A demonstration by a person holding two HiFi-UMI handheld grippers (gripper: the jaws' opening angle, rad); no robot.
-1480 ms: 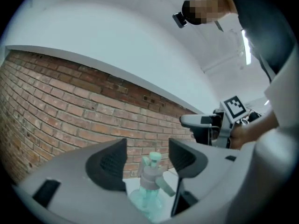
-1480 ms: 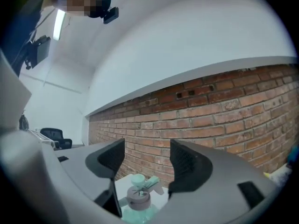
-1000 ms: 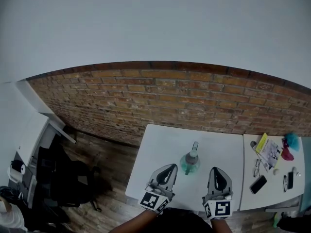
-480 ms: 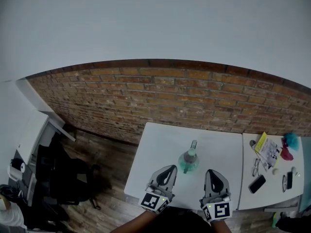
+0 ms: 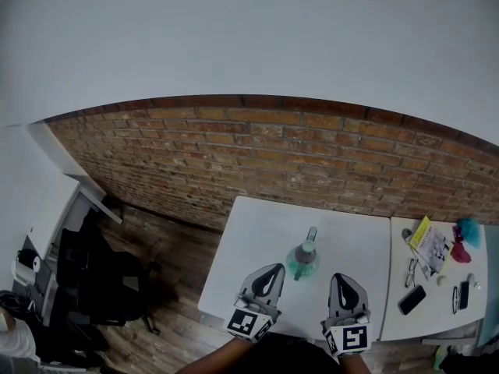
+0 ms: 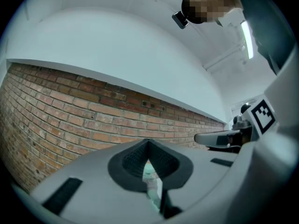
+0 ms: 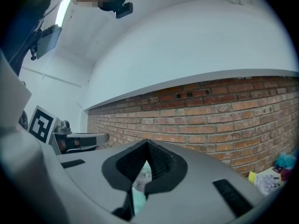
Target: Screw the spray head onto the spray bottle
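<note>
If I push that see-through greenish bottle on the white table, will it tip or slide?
The translucent greenish bottle stands upright with a wide round body, so a low push probably slides it. It looks like thin plastic, likely light. The smooth white table offers little grip.

No word, number or brand name can be read anywhere in this scene. The only signs are black-and-white square markers [image 5: 249,323] on the cubes of the left hand-held gripper [image 5: 270,271] and the right hand-held gripper [image 5: 344,280]. They show blocky patterns, not letters. The same kind of marker appears at the edge of each gripper view, again as a pattern only. On the side worktop [image 5: 396,291], a yellow booklet [image 5: 422,229] carries print too small to make out.
</note>
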